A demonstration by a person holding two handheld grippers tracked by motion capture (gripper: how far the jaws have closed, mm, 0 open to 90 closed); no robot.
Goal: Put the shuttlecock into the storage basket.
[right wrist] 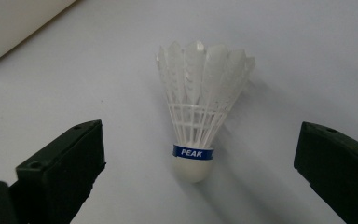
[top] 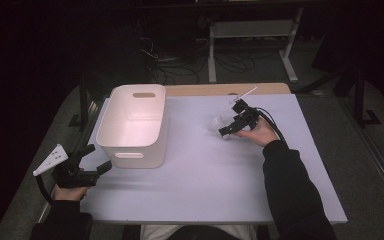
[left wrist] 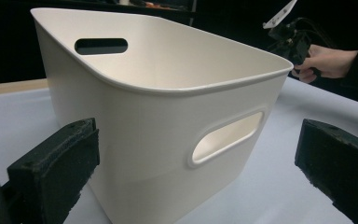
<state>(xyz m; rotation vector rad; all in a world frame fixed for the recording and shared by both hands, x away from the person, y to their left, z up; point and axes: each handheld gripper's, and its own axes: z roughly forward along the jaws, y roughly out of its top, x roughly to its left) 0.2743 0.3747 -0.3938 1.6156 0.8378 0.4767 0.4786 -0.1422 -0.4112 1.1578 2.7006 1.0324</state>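
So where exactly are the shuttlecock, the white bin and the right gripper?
shuttlecock (right wrist: 193, 116): right gripper view, on its feather skirt.
white bin (left wrist: 168, 135): left gripper view, on its near outer wall.
right gripper (top: 223, 132): high view, between its fingertips.

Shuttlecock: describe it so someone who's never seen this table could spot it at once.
On the pale table, look right of the white bin, just ahead of the right tool, whose jaws stand open on either side without touching it. The shuttlecock lies there on the bare surface. It is the one small item: translucent white feathered skirt, rounded white cork, blue band reading PEAK.
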